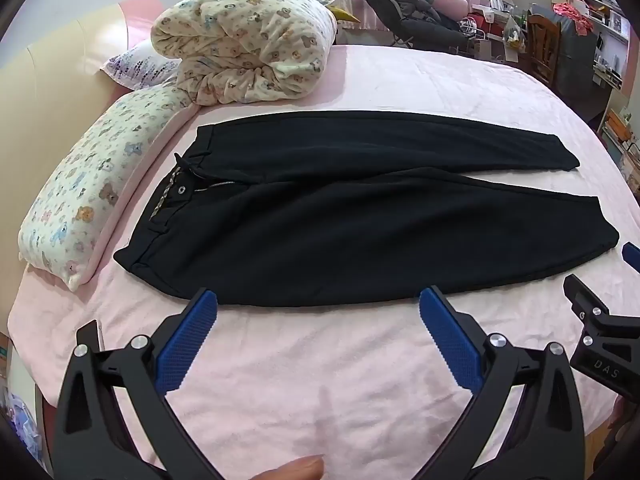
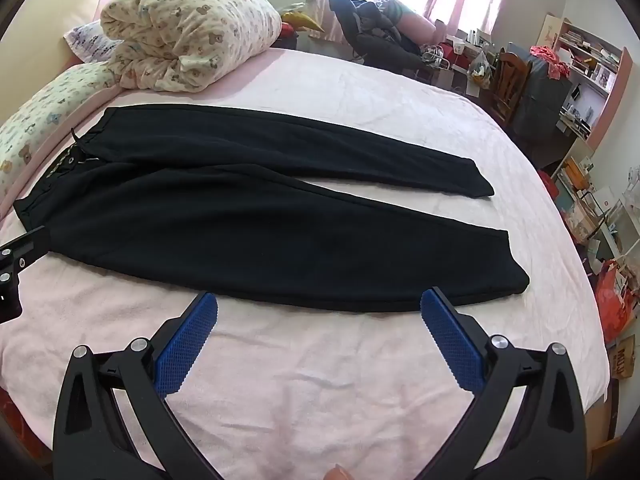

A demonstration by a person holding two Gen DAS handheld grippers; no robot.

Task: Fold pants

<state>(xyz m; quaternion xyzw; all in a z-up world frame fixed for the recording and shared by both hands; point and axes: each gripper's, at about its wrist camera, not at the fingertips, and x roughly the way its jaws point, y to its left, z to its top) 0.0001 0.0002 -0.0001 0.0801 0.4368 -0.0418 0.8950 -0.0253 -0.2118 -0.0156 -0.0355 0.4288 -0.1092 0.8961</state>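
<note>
Black pants (image 1: 360, 216) flat across frame centre on the pink bed (image 1: 304, 380), probably soft, limp, light; best pinched at near leg's edge, with left gripper (image 1: 318, 300) and right gripper (image 2: 319, 300) both spread wide, empty

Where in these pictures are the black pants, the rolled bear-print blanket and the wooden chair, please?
black pants (image 1: 360, 216): left wrist view, on the near leg's thigh.
rolled bear-print blanket (image 1: 248, 40): left wrist view, on its upper fold.
wooden chair (image 2: 510, 76): right wrist view, on its backrest.
</note>
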